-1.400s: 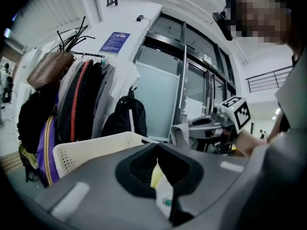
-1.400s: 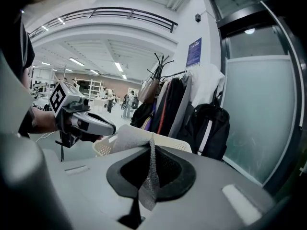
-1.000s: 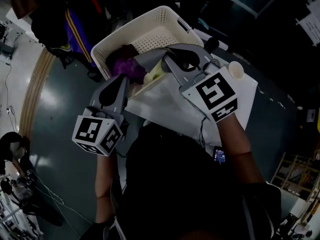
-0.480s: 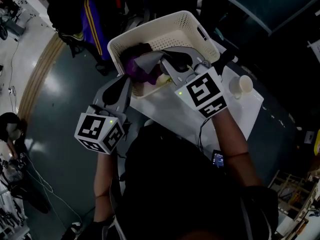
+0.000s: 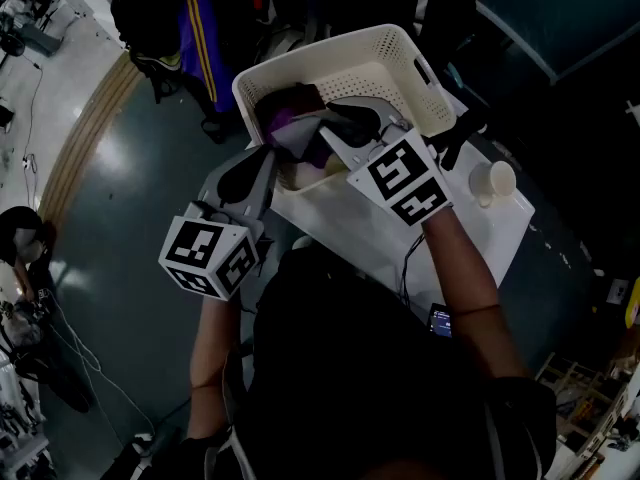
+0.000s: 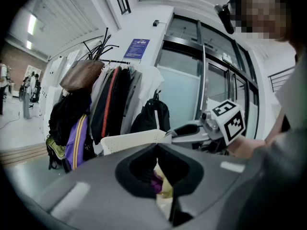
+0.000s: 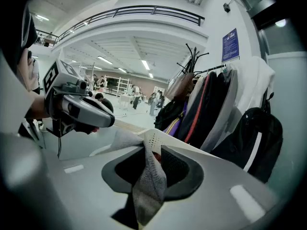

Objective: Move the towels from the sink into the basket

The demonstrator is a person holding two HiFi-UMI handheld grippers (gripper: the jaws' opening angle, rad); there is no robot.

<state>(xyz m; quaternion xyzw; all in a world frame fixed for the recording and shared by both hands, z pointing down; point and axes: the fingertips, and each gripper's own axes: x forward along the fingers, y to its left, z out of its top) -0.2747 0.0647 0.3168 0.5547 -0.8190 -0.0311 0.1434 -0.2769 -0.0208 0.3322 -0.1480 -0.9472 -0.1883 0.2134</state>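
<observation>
Since the earlier frames, the grey towel has travelled with the right gripper from the near rim to a spot over the inside of the white basket. That gripper's fingers have just been opening. In the right gripper view they stand a little apart with the towel still hanging loosely through the gap, so it looks released rather than pinched.

A purple towel already lies in the basket just beyond it, and something pale yellow sits beside the purple cloth.

The left gripper hovers at the basket's near-left corner. Its fingers are closed together on nothing, and the purple and yellow cloth shows past them.

The basket stands on a white counter, with a small white cup off to the right of it.

By my reading the task is well along: at least one towel is in, and the grey one only needs to drop clear of the fingers. No view shows the sink itself, so I cannot tell whether any towels are left to fetch.
</observation>
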